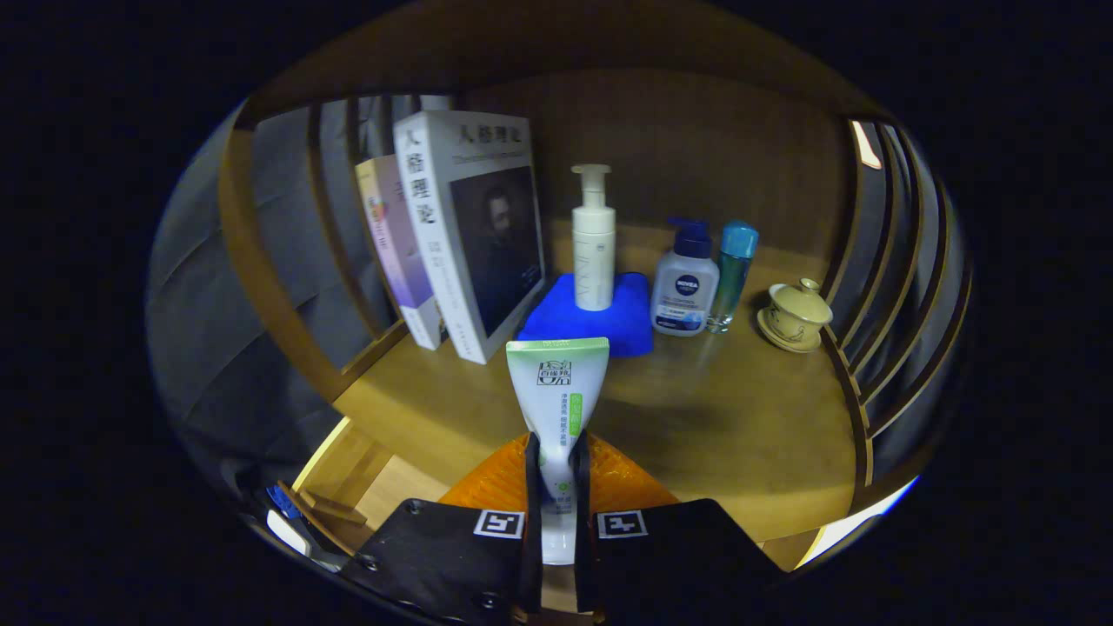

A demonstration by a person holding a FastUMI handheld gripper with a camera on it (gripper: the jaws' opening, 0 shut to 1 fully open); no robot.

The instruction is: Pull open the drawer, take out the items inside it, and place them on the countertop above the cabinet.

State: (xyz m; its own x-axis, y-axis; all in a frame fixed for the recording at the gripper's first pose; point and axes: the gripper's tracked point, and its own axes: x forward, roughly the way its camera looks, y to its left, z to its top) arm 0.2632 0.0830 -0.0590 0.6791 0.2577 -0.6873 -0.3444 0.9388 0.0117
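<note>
My gripper (556, 456) is shut on a white tube with a green end (556, 387), pinched at its lower part between both fingers. The tube points forward and up, over the wooden countertop (739, 435). Below the fingers at the left, the open drawer (365, 487) shows its pale wooden inside, with a small blue and white thing (283, 513) at its near edge.
On the countertop stand two books (474, 235) at the left, a white pump bottle (594, 239) on a blue cloth (630, 322), a white bottle with a dark pump (685, 283), a slim teal-capped bottle (733, 274) and a lidded cup on a saucer (796, 315). Wooden slats (904, 287) close both sides.
</note>
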